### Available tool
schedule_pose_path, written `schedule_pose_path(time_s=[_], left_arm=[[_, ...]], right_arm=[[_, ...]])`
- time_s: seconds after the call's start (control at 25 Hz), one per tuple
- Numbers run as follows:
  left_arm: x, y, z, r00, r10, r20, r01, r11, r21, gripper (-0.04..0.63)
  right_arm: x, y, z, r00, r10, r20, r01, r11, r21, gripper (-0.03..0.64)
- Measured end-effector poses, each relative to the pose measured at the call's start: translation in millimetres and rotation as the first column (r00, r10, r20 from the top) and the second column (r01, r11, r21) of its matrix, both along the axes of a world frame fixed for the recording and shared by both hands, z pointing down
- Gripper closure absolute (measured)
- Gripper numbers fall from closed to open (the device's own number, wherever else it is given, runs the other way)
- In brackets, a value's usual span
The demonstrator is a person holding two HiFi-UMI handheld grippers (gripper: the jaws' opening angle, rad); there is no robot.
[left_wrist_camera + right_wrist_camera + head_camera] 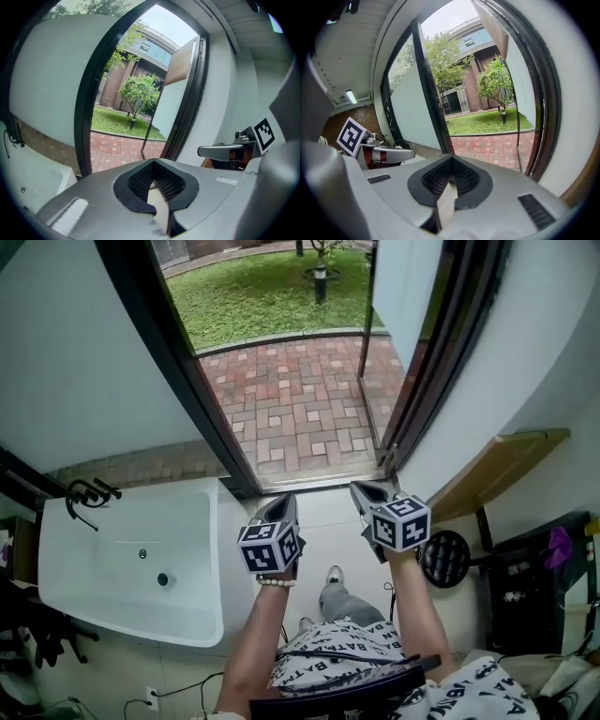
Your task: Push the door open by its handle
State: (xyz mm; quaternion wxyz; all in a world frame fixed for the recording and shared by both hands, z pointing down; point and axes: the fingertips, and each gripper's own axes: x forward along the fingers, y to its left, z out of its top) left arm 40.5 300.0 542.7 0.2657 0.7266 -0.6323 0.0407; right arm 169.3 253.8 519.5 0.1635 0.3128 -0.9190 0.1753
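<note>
Head view: door [403, 287] outward, frame [178, 362] gap wide; left gripper [281, 499], right gripper [367, 489] fingers pressed together.

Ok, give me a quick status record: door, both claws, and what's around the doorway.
door: open, leaf standing outward over the paving
left claw: shut, empty, pointing at the doorway
right claw: shut, empty, beside the left claw
contact: neither claw appears to touch the door or the frame
outside: brick paving, then lawn
left of person: white basin
</note>
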Motion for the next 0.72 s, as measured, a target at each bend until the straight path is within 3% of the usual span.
schedule_pose_path(time_s=[0.32,0.72], left_arm=[[6,49,-11,1.000,0.003,-0.002,-0.003,1.000,0.023,0.606],[-1,71,-27,1.000,0.004,-0.012,-0.003,0.998,0.055,0.606]], right_arm=[[10,46,-13,0.999,0.021,-0.034,-0.019,0.999,0.045,0.617],[-1,71,-30,0.999,0.006,-0.038,-0.003,0.997,0.074,0.617]])
